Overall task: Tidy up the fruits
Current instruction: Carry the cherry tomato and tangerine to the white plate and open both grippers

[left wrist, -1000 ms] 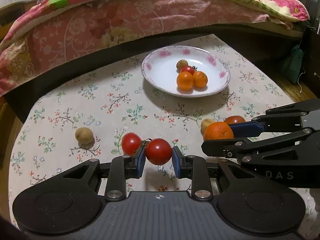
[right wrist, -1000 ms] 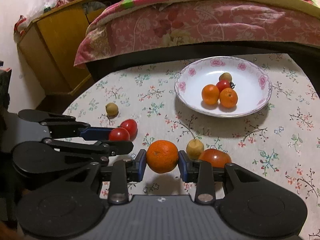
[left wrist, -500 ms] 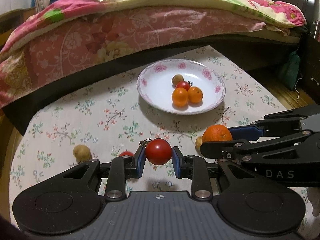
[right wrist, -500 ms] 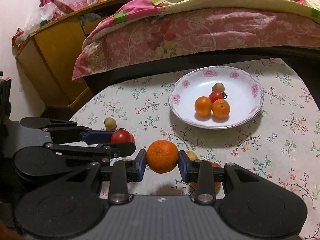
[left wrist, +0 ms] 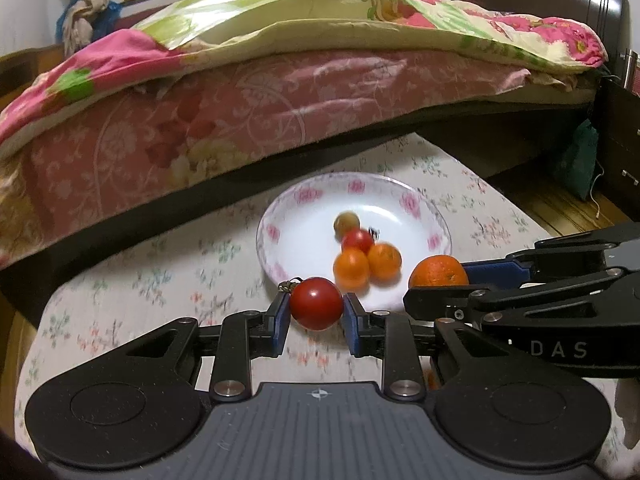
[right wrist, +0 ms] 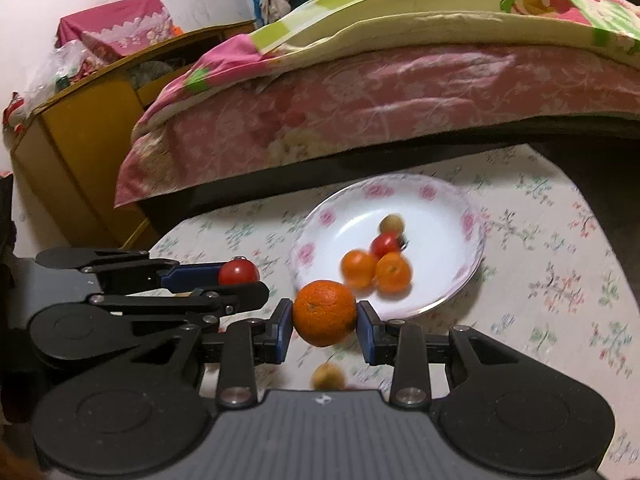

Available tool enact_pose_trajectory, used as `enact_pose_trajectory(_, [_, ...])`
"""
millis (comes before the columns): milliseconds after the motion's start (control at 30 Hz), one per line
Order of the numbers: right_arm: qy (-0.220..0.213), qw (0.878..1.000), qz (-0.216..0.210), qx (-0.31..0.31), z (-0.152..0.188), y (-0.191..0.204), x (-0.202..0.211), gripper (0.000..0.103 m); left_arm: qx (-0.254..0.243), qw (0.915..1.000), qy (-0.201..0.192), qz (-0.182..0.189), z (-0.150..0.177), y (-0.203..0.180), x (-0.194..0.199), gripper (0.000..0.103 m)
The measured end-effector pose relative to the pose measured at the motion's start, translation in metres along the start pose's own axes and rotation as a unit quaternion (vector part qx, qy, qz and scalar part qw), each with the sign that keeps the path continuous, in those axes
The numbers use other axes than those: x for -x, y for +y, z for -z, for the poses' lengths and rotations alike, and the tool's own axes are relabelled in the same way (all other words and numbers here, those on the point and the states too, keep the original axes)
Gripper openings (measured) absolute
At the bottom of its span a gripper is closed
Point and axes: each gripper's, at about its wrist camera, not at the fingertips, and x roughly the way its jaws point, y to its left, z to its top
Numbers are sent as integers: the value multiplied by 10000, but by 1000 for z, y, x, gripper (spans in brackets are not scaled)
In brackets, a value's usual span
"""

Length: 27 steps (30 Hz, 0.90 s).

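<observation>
Left gripper point(left wrist: 316, 314) clamps tomato point(left wrist: 316, 303) — right gripper point(right wrist: 325, 326) clamps orange point(right wrist: 325, 313)

My count: two black two-finger grippers, left point(left wrist: 316, 322) and right point(right wrist: 325, 326). One white flower-rimmed plate point(left wrist: 436, 220).

Round orange mandarins: three – two on plate point(left wrist: 351, 269), point(left wrist: 385, 261), one in my right pinch point(right wrist: 325, 313).

Red tomatoes: two – one on plate point(left wrist: 357, 241), one in my left pinch point(left wrist: 316, 303).

Small brownish-yellow round fruits: two – one on plate point(left wrist: 346, 222), one on floral cloth point(right wrist: 328, 377).
</observation>
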Motion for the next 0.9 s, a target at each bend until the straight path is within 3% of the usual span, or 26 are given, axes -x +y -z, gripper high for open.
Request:
enact_pose_trajectory(300, [27, 9995, 245, -174, -13, -30, -25, 29, -57, 10000, 66, -30, -15, -6, -39, 35])
enact_pose_trajectory(900, [9, 9989, 397, -249, -26, -46, -49, 30, 3, 9999, 81, -84, -29, 0, -68, 35])
